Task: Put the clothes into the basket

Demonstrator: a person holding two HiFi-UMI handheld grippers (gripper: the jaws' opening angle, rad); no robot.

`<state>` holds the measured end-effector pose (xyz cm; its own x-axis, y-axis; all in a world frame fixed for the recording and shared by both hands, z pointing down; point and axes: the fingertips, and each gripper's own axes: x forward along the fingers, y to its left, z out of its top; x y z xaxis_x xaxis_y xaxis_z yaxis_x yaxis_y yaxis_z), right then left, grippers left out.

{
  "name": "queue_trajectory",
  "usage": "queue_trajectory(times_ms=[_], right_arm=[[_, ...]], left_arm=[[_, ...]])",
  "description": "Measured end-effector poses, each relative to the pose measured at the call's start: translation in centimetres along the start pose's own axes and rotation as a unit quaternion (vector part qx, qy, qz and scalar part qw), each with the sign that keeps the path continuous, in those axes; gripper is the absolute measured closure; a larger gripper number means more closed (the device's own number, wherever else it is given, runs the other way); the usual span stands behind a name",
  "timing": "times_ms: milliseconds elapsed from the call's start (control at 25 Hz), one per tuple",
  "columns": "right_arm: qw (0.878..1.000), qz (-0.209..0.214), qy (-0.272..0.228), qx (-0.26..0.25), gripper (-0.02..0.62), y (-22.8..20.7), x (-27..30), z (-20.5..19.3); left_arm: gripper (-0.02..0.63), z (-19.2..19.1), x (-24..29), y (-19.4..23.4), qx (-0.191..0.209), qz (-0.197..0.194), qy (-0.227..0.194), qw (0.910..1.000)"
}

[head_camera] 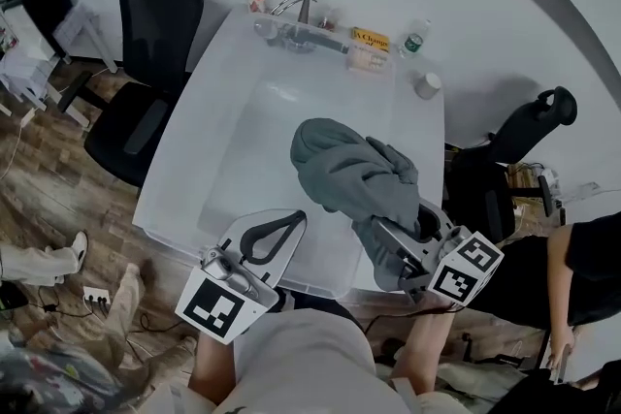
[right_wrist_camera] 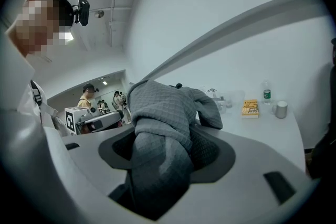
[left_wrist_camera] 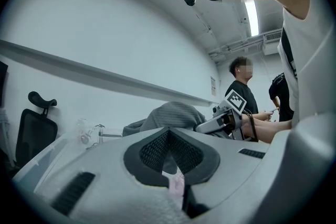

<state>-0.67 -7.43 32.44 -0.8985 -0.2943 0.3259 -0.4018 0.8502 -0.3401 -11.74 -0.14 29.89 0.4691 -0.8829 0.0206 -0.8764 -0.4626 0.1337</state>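
Note:
A grey quilted garment [head_camera: 344, 175] hangs bunched over the white table [head_camera: 427, 126]. My right gripper [head_camera: 388, 233] is shut on its lower part. In the right gripper view the cloth [right_wrist_camera: 163, 113] fills the gap between the jaws of the right gripper [right_wrist_camera: 163, 165] and drapes over them. A pale translucent bin [head_camera: 291, 284] seems to lie under the garment. My left gripper [head_camera: 286, 228] sits at the bin's near edge, open, with nothing between its jaws. From the left gripper [left_wrist_camera: 170, 165] I see the garment [left_wrist_camera: 170, 113] and the right gripper [left_wrist_camera: 223, 120] beyond.
At the table's far end stand a metal faucet-like item [head_camera: 296, 15], a yellow book [head_camera: 370, 39], a bottle [head_camera: 414, 39] and a cup [head_camera: 427, 84]. A black office chair [head_camera: 155, 24] stands to the left and another [head_camera: 524, 136] to the right. A person [head_camera: 582, 276] is at the right.

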Motion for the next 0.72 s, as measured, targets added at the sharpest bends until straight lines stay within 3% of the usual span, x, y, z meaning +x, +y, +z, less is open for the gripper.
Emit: queue_trajectory(times_ms=[280, 720], right_arm=[[1.000, 0.004, 0.017, -0.014, 0.333, 1.0, 1.3, 1.0], [0.997, 0.044, 0.036, -0.051, 0.333, 3.6, 4.6, 2.9]], left_arm=[[0.600, 0.1, -1.2, 1.5, -0.005, 0.018, -0.007, 0.9998], [0.600, 0.3, -3.3, 3.9, -0.013, 0.057, -0.018, 0.9981]])
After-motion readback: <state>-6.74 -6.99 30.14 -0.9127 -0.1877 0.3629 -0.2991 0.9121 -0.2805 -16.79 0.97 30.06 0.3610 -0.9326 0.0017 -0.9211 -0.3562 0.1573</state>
